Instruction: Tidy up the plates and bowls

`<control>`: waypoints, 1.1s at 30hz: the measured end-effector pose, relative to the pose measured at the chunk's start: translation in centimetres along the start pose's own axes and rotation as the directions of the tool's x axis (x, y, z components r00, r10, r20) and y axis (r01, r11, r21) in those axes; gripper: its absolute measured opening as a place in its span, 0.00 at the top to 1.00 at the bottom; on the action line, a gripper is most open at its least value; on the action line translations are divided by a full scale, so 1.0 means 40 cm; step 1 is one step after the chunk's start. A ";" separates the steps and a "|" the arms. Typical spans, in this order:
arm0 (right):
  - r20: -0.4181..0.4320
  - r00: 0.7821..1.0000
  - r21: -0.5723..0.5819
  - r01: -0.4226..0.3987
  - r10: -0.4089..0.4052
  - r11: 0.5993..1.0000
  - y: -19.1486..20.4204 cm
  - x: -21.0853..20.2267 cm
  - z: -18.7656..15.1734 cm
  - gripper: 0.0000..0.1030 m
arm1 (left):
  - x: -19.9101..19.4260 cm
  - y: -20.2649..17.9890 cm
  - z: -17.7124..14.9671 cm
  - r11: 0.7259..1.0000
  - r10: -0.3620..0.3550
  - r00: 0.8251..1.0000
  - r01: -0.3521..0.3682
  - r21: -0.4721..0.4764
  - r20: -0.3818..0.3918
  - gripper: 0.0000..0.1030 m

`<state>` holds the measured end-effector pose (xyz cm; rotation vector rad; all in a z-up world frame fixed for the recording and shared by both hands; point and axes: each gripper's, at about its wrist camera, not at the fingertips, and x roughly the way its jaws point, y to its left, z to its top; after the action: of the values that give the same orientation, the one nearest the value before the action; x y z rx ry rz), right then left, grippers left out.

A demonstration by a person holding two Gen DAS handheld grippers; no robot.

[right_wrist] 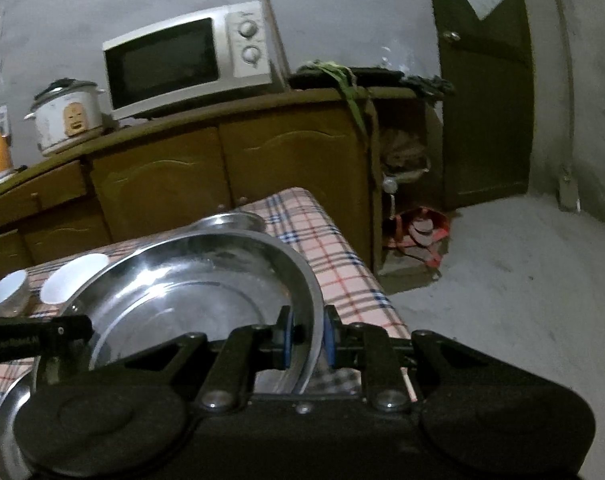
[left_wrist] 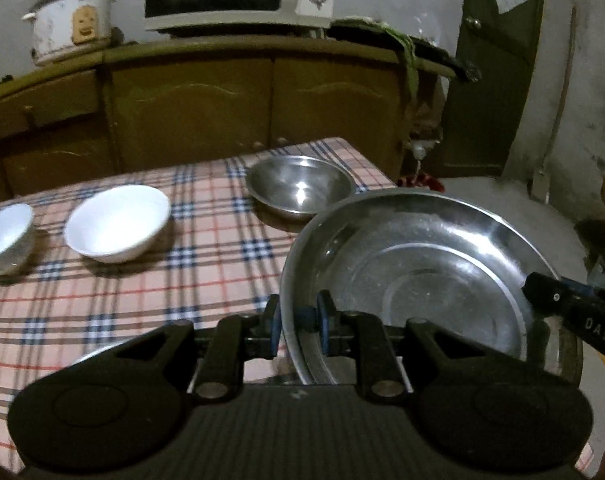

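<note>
- left tool (left_wrist: pixel 298 320) and right tool (right_wrist: pixel 307 340) each pinching opposite rims of the steel plate (left_wrist: pixel 422 264), lower right of the left view, held above the bench (left_wrist: pixel 142 280).
- keep both pinches level; probably stack it; second plate (right_wrist: pixel 6 420) beneath.

Large round steel plate (left_wrist: pixel 422 264) sits up off the checked-cloth bench (left_wrist: pixel 142 300), pinched at opposite rims: left gripper (left_wrist: pixel 298 320) on its left edge, right gripper (right_wrist: pixel 308 338) on its right edge. Behind the plate, near the bench's far corner, the round steel bowl (left_wrist: pixel 300 186). Left of that, the wide white bowl (left_wrist: pixel 117 222), and further left the small white bowl (left_wrist: pixel 4 236). Another steel plate (right_wrist: pixel 6 432) lies on the bench below the lifted one. Beyond the bench, the wooden cabinet (left_wrist: pixel 230 108) carries the microwave (right_wrist: pixel 186 60), with the rice cooker (right_wrist: pixel 68 116) to its left.
</note>
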<state>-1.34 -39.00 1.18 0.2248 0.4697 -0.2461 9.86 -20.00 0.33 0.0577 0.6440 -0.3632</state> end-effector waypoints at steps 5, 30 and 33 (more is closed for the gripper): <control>0.017 0.999 -0.034 -0.034 0.035 0.999 0.064 -0.029 0.007 0.79 | -0.050 0.047 -0.004 0.999 0.032 0.999 -0.032 -0.016 0.020 0.81; -0.007 0.982 -0.137 -0.188 0.188 0.973 0.333 -0.082 -0.030 0.79 | -0.199 0.252 -0.053 0.977 0.199 0.979 -0.194 -0.092 0.050 0.81; -0.014 0.980 -0.146 -0.201 0.201 0.969 0.353 -0.083 -0.038 0.79 | -0.207 0.269 -0.061 0.974 0.209 0.977 -0.204 -0.101 0.046 0.81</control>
<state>-0.81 -24.62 3.64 0.1272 0.4588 -0.0129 6.06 -6.94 2.68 0.0224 0.5926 -0.1322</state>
